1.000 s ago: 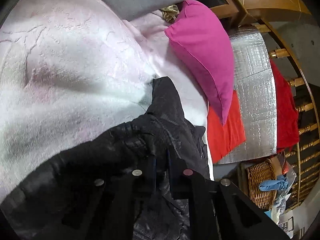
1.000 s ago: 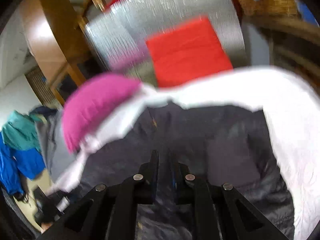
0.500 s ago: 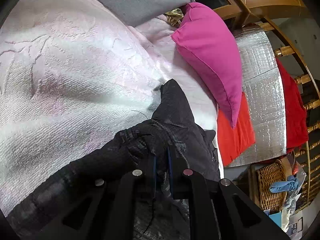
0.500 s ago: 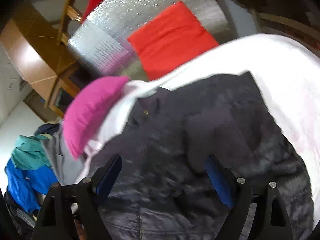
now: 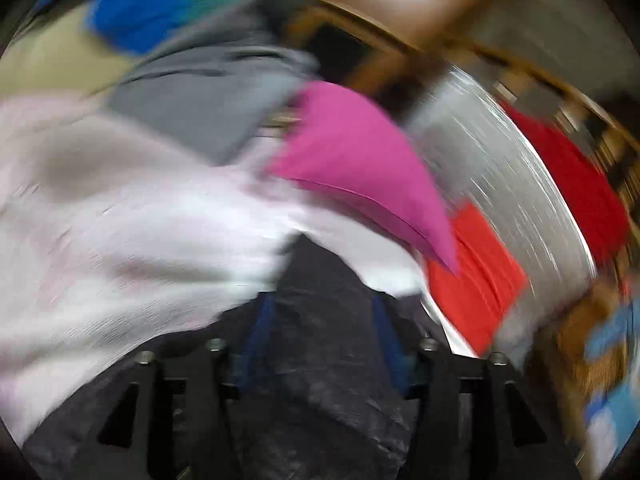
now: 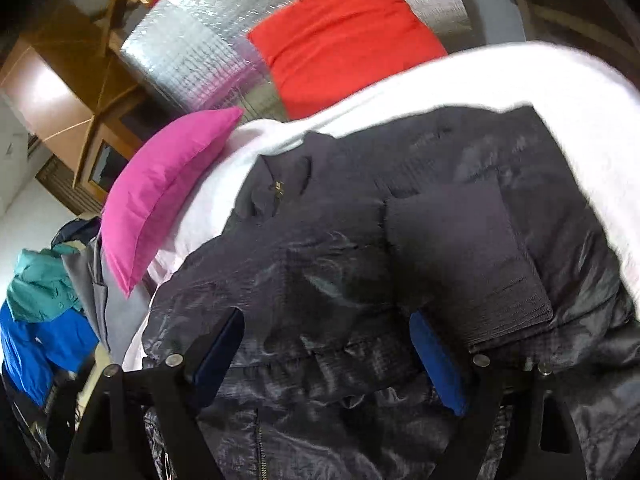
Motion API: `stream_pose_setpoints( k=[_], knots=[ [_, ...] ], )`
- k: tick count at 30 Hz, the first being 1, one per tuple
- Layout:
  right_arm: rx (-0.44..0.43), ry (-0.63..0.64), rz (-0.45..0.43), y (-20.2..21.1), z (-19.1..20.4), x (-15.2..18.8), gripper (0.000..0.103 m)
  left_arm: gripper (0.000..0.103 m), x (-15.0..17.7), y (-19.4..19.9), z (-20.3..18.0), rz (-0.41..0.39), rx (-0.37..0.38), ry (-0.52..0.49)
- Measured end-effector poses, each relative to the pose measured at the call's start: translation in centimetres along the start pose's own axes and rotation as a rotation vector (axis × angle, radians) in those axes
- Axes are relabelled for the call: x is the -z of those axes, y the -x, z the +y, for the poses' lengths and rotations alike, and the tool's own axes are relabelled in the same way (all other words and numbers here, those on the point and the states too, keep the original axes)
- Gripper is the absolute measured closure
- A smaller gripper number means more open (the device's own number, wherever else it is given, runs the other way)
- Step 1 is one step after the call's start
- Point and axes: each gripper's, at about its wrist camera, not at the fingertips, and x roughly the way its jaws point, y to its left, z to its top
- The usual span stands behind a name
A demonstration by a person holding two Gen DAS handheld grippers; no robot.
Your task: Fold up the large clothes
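A black padded jacket (image 6: 360, 248) lies on the white blanket (image 6: 540, 76), one sleeve with a ribbed cuff folded over its body. My right gripper (image 6: 326, 332) hovers just above the jacket with its jaws wide open and only fabric below them. In the blurred left wrist view, the jacket (image 5: 320, 360) fills the bottom. My left gripper (image 5: 320, 312) is over it with its jaws opening, and the blue pads (image 5: 260, 332) stand apart from the cloth.
A pink pillow (image 6: 160, 188) lies at the blanket's edge, with a red cushion (image 6: 344, 36) and silver foil panel (image 6: 188, 48) behind it. Grey (image 5: 200, 96), teal and blue clothes (image 6: 36, 320) are piled to the left. Wooden furniture (image 6: 60, 80) stands behind.
My left gripper has let go of the jacket fabric, its jaws have parted, and it has lifted and rolled. My right gripper opened wide earlier and has sunk closer to the jacket.
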Motion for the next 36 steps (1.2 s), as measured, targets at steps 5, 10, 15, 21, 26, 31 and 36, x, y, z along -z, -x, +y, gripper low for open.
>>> stream_pose_setpoints(
  k=[5,10,15,21,26,31,36],
  knots=[
    [-0.010,0.120,-0.071,2.1,3.7,-0.9,0.015,0.045,4.1,-8.3,-0.5,0.411,-0.005,-0.127],
    [-0.037,0.167,-0.045,-0.6,6.2,-2.1,0.015,0.044,4.2,-7.5,-0.6,0.391,-0.018,-0.146],
    [0.028,-0.014,0.120,-6.6,1.6,-1.9,0.016,0.044,4.3,-7.2,-0.6,0.393,-0.025,-0.161],
    [-0.008,0.091,0.024,-3.6,4.5,-1.9,0.016,0.044,3.0,-6.3,-1.5,0.294,-0.019,-0.138],
    [0.097,0.130,0.117,-5.9,3.7,-0.6,0.016,0.035,3.9,-7.6,-1.2,0.341,-0.091,-0.202],
    [0.080,0.174,0.069,-4.4,5.2,-0.7,0.016,0.035,4.2,-7.9,-1.5,0.352,-0.117,-0.228],
    [0.055,0.217,0.041,-4.3,6.9,-1.1,0.016,0.034,4.4,-8.3,-1.6,0.357,-0.126,-0.240]
  ],
)
